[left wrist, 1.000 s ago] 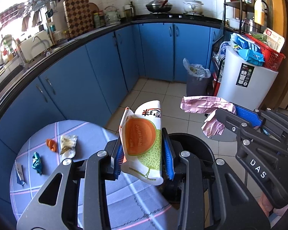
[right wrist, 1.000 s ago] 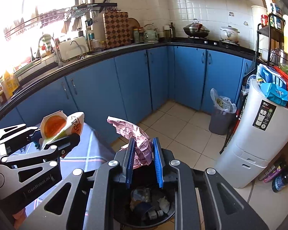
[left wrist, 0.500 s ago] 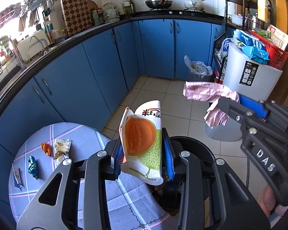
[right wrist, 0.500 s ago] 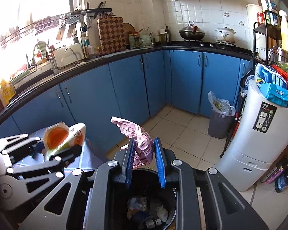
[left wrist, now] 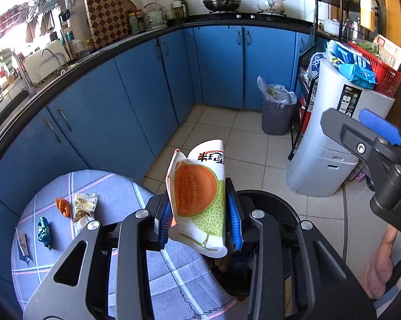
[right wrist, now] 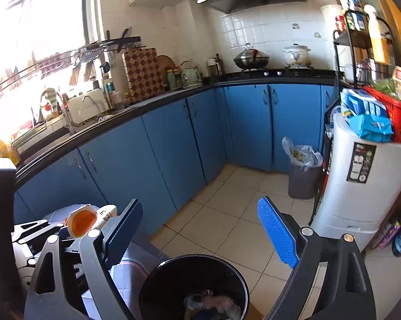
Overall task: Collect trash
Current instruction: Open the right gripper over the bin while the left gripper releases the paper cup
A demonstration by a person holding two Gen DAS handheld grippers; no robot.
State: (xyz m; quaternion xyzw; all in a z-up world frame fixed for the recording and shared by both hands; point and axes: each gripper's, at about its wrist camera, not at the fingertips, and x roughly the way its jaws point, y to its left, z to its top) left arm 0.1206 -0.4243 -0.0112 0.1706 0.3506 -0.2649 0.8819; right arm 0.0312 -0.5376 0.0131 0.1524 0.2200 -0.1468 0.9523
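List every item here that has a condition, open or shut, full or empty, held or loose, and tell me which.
left gripper: shut on melon wrapper.
right gripper: open, empty, jaws just opened.
black bin: open, holds trash.
grey bin: bag-lined, nearly full.
table wrappers: loose.
cabinet doors: shut.

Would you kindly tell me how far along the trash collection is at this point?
Done: the right tongs have just been opening, nothing between them, and trash lies in the black bin. In hand: the left tongs pinch the melon wrapper above the bin. Left: four small wrappers on the table.
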